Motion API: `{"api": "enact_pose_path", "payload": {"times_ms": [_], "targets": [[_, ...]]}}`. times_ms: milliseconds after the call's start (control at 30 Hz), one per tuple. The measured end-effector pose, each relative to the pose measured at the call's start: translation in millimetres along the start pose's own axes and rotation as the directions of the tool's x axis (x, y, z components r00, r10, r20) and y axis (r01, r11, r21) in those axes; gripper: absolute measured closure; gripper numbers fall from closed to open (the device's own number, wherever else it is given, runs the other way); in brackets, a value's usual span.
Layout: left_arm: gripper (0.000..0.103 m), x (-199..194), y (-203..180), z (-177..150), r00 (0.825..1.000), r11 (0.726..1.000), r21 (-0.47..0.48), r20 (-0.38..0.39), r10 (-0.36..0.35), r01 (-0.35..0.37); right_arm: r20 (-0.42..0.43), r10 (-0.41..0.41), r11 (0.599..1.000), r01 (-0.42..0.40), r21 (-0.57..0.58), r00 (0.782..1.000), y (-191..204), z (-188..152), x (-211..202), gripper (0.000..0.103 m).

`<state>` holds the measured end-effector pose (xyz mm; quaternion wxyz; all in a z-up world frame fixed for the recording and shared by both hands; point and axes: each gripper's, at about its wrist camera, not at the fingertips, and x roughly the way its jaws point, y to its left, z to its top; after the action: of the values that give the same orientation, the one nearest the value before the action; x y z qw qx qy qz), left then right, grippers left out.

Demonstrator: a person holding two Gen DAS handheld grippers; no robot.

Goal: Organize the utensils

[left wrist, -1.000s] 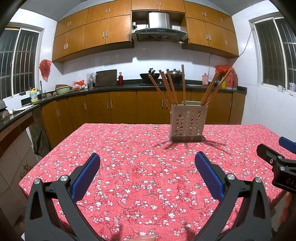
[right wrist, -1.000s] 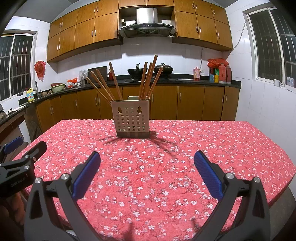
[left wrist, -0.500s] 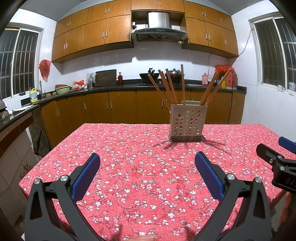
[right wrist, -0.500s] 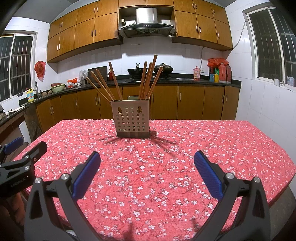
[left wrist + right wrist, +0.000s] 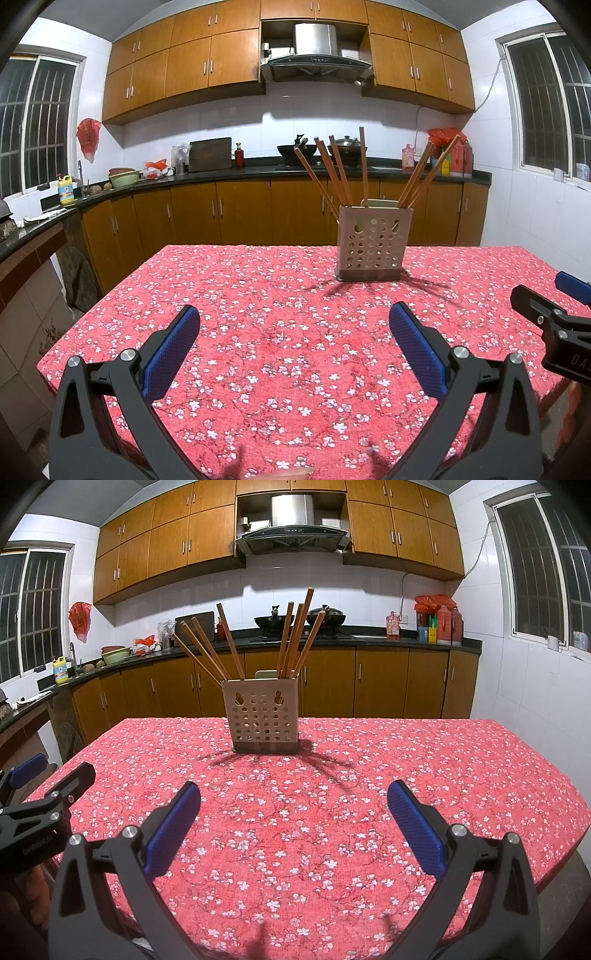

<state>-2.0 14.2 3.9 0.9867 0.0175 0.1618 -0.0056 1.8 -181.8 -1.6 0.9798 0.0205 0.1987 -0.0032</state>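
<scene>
Holding my left gripper (image 5: 294,341) and right gripper (image 5: 293,818) wide open and empty over the flowery red tablecloth (image 5: 424,760). The perforated square holder (image 5: 264,716) is sitting well ahead of both, wooden chopsticks (image 5: 295,638) fanning out of it.

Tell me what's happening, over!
Left gripper open, empty. Right gripper open, empty. Chopsticks upright in the holder on the table. Nothing in the way.

left claw (image 5: 294,343) spread wide, chopsticks (image 5: 334,173) in holder (image 5: 373,243), floral tablecloth (image 5: 280,295)
</scene>
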Motion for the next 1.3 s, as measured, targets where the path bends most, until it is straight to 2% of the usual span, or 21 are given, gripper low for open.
{"api": "enact_pose_path", "payload": {"times_ms": [1300], "targets": [[0.002, 1, 0, -9, 1.0, 1.0, -0.007, -0.011, -0.006, 0.006, -0.006, 0.004, 1.0, -0.004, 0.003, 1.0, 3, -4, -1, 0.004]]}}
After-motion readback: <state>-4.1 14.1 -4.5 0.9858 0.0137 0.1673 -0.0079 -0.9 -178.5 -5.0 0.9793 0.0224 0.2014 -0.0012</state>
